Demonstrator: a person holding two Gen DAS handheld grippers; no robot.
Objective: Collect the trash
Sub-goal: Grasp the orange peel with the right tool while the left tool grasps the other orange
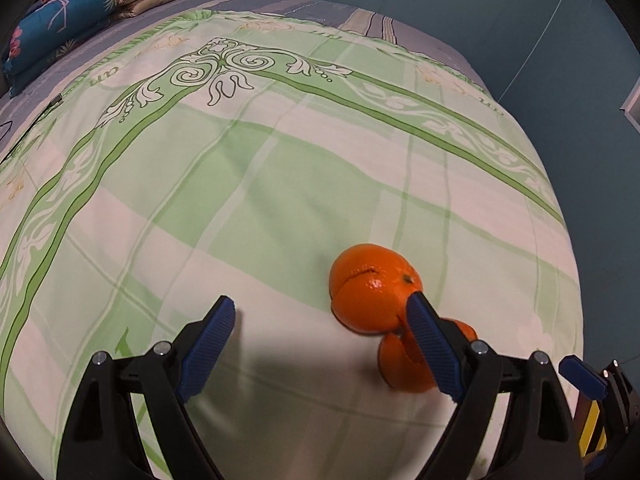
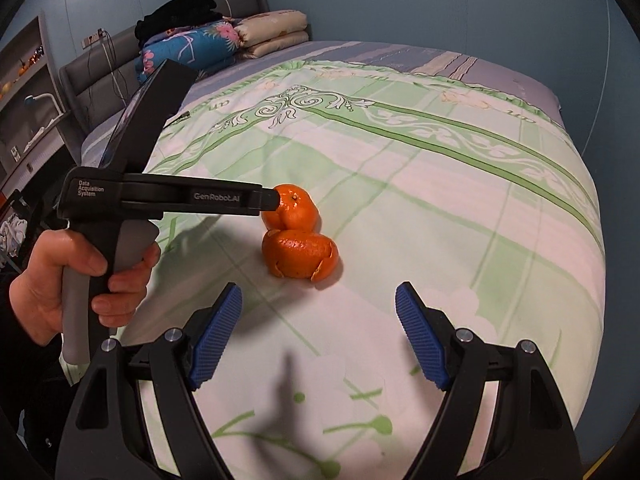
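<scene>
On top of a big bed (image 2: 500, 240) I see a green and white cover with leaf swirls and some letters near its edge that I cannot read. Under it a striped purple sheet (image 2: 360, 54) shows at the far end. Blue walls (image 2: 440, 0) go round the room. At the head of the bed sit a blue flower pillow (image 2: 188, 46), folded tan blankets (image 2: 276, 30) and a black pile (image 2: 180, 12) on top. A grey headboard (image 2: 100, 68) stands behind them, with a shelf (image 2: 28, 80) to its left.

Two pieces of orange peel lie on the cover, touching each other. I call them the far peel (image 2: 296, 210) and the near peel (image 2: 300, 258).

My left tongs (image 1: 320, 344) are wide open and hold nothing. Their right finger (image 1: 428, 336) sits in front of both peels and hides part of them; I cannot tell if it touches. In the right view a hand (image 2: 60, 280) holds the grey grip of these tongs, and their black body covers the left edge of the far peel. On that body I read "Data Acquisition System" and "GenRobot.AI".

My right tongs (image 2: 318, 334) are wide open too, with nothing between them. The near peel lies just past their tips, a bit left of the middle. Dark shadows fall on the cover below both tools.
</scene>
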